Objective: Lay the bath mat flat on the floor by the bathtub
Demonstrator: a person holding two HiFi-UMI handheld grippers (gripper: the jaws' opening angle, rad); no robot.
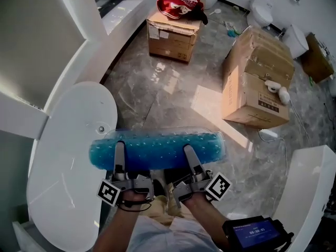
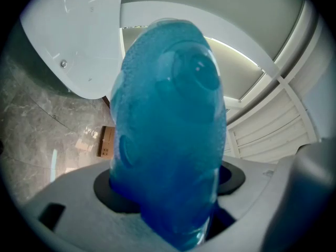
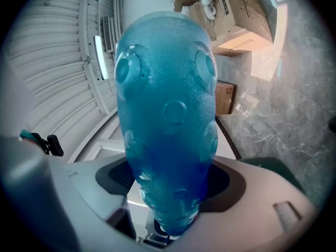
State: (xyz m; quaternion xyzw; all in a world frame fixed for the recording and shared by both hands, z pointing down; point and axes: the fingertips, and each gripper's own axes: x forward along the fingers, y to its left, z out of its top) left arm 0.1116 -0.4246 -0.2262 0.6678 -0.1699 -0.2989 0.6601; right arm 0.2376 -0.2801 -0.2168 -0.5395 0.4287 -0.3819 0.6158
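A translucent blue bath mat (image 1: pixel 157 150) with round suction cups is rolled into a long tube and held level above the floor. My left gripper (image 1: pixel 119 152) is shut on its left part and my right gripper (image 1: pixel 189 154) on its right part. The mat's left end hangs over the rim of the white bathtub (image 1: pixel 68 140). In the left gripper view the mat (image 2: pixel 168 130) fills the space between the jaws, with the tub behind it. The right gripper view shows the mat (image 3: pixel 168 114) pinched in the same way.
Grey marble floor (image 1: pixel 157 93) stretches ahead. A cardboard box (image 1: pixel 170 33) with a red bag (image 1: pixel 181 3) on it stands at the back. A larger box (image 1: pixel 257 77) sits at the right, a toilet (image 1: pixel 261 12) behind it. A white fixture (image 1: pixel 310 188) stands at the near right.
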